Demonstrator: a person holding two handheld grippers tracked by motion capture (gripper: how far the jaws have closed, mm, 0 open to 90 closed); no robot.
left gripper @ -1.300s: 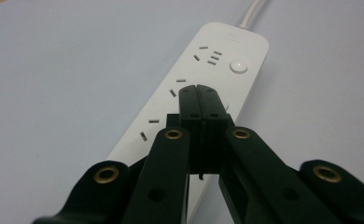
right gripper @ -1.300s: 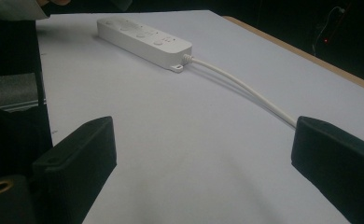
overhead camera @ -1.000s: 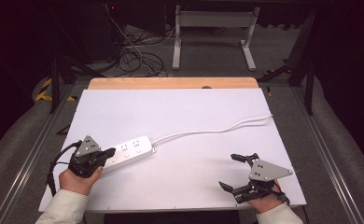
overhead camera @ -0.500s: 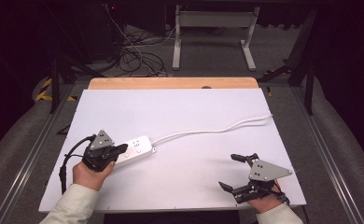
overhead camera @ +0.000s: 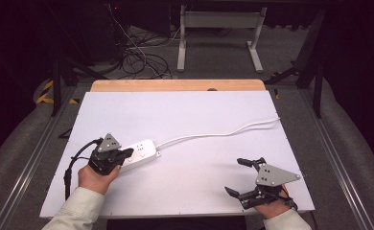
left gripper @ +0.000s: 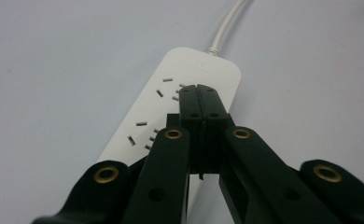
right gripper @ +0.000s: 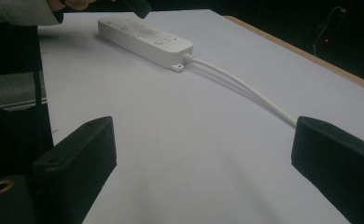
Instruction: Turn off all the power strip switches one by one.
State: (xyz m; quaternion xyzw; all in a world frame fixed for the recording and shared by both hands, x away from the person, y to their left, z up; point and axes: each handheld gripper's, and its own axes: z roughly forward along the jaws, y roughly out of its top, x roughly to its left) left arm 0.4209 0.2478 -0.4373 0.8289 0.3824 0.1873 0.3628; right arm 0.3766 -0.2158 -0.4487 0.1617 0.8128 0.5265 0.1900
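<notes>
No readable text anywhere. Faint embossed mark on power strip [left gripper: 189, 93] near cable end, too blurred to read. No labels, numbers or signs elsewhere.

A white rectangular table top [overhead camera: 185, 110] with a wooden far edge [overhead camera: 175, 85] stands on grey carpet floor [overhead camera: 12, 143]; behind, black tangled cables [overhead camera: 137, 60] and a white metal frame [overhead camera: 218, 33] in a dark room.

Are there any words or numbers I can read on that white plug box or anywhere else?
None can be read.
Power strip: a faint embossed mark near its cord end, too blurred to read; the rest of its top has socket slots, no letters.
Tabletop: plain white, no writing.
Yellow and black stripes on the floor: a warning pattern, no words.
</notes>
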